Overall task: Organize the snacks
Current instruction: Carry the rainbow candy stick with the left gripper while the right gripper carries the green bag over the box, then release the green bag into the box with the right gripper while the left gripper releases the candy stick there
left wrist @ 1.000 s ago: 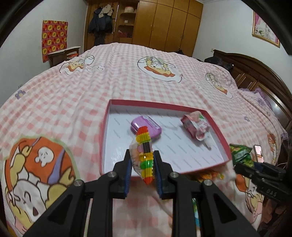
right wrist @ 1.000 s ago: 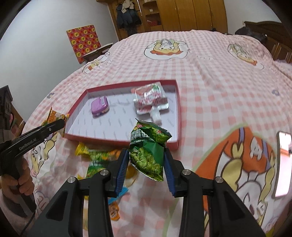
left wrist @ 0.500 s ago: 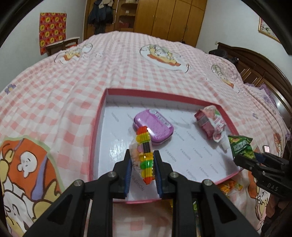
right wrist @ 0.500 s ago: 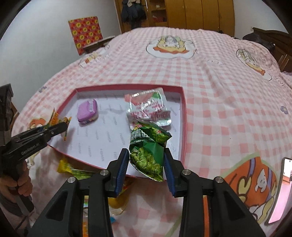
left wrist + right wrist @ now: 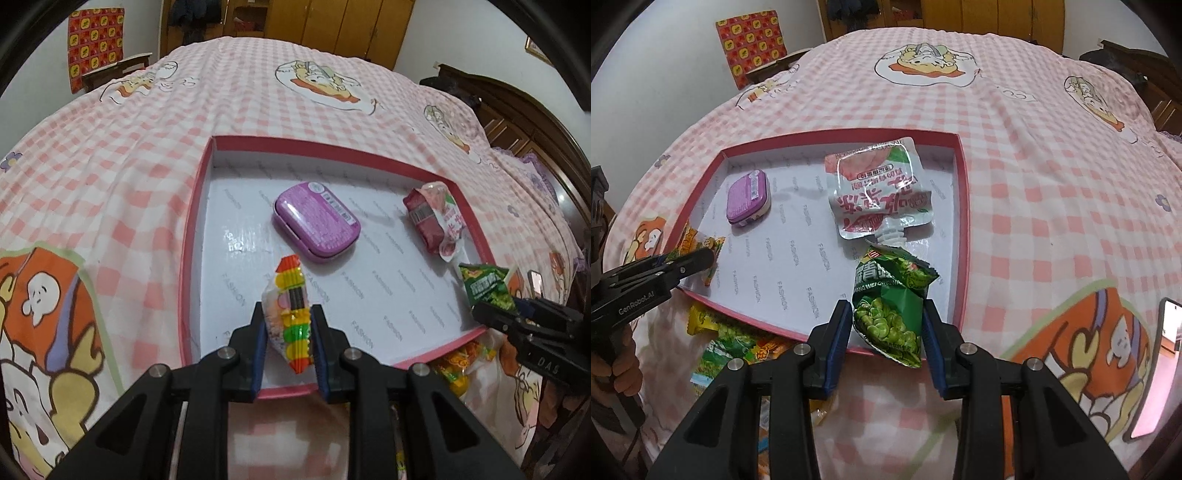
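A shallow red-rimmed box with a white floor lies on the bed. In it are a purple tin and a pink-and-white pouch. My left gripper is shut on a rainbow-striped candy packet, held over the box's near left part. My right gripper is shut on a green pea snack bag, held over the box's near right corner.
Several loose snack packets lie on the pink checked bedspread just in front of the box. A phone lies on the bed at the right. A wooden headboard and wardrobes stand beyond.
Both grippers have moved forward with their packets, from in front of the box's near edge to over its floor. The box looks larger and closer.
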A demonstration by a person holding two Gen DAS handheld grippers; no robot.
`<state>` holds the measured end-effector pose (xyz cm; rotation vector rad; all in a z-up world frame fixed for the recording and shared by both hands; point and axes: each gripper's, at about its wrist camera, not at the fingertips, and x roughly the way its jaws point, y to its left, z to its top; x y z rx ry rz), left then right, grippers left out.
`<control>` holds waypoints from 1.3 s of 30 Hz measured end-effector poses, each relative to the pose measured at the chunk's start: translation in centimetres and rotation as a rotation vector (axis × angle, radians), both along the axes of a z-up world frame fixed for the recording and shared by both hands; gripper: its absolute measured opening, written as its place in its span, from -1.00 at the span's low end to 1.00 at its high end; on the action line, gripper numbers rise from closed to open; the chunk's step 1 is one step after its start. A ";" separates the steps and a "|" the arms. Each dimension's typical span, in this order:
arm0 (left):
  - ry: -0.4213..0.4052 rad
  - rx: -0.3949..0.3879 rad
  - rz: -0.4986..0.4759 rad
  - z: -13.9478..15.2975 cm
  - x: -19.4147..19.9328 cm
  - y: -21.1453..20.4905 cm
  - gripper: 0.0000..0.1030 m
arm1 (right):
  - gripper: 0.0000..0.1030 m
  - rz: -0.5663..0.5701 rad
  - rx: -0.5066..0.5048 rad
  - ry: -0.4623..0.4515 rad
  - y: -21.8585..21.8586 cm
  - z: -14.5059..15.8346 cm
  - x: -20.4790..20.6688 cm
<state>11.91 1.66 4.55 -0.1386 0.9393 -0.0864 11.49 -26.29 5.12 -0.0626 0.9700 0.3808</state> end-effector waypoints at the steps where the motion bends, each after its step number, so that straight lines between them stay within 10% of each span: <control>1: -0.002 0.007 -0.002 0.0 -0.2 -0.2 -0.55 | -0.25 -0.006 -0.006 -0.003 -0.2 0.1 -0.2; 17: -0.018 0.039 0.005 0.0 0.0 -1.0 -0.53 | -0.25 -0.012 0.017 -0.021 -0.5 0.0 -0.3; 25: -0.075 0.100 0.019 1.0 -0.9 -1.5 0.05 | -0.11 -0.027 0.072 -0.044 -0.7 0.3 -0.7; 39: -0.111 0.080 0.015 3.4 -4.0 -2.1 0.17 | 0.02 0.005 0.133 -0.133 -0.3 3.2 -3.5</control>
